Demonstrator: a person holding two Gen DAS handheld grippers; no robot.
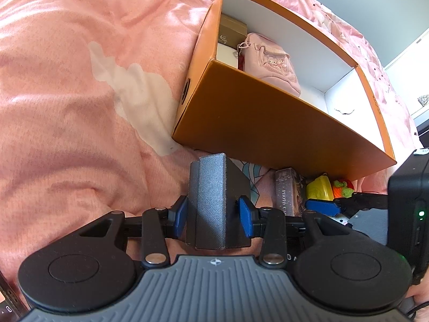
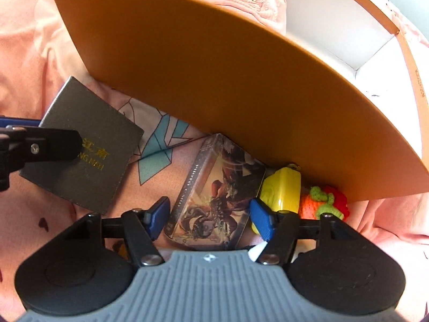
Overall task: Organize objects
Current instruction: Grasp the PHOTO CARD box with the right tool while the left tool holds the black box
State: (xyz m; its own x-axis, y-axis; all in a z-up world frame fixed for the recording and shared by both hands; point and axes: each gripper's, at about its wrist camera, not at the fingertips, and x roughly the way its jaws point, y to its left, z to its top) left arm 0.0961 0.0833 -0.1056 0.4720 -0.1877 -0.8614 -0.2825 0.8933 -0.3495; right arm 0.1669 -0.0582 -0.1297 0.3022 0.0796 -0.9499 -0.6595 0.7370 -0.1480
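While the left gripper (image 1: 213,218) has its jaws clenched on the sides of a grey box (image 1: 211,201), the right gripper (image 2: 207,221) has its jaws spread to either side of a photo card box (image 2: 214,196), seemingly not yet pressing on it. Both boxes are on the pink bed cover (image 1: 67,80), just in front of the near wall of the orange box (image 1: 268,123), which rises ahead of and above both pairs of jaws. Inside the orange box, beyond that wall, lie a pink pouch (image 1: 270,59) and a gold box (image 1: 232,30). Just outside the right jaws, on their right, sit a yellow case (image 2: 281,190) and a crocheted toy (image 2: 324,201).

The step in hand looks like collecting the loose things into the orange box. Next, the grey box probably needs lifting clear of the near wall, then lowering into the bare white floor beside the pouch. The right jaws would first have to close on the card box without nudging the yellow case touching it.
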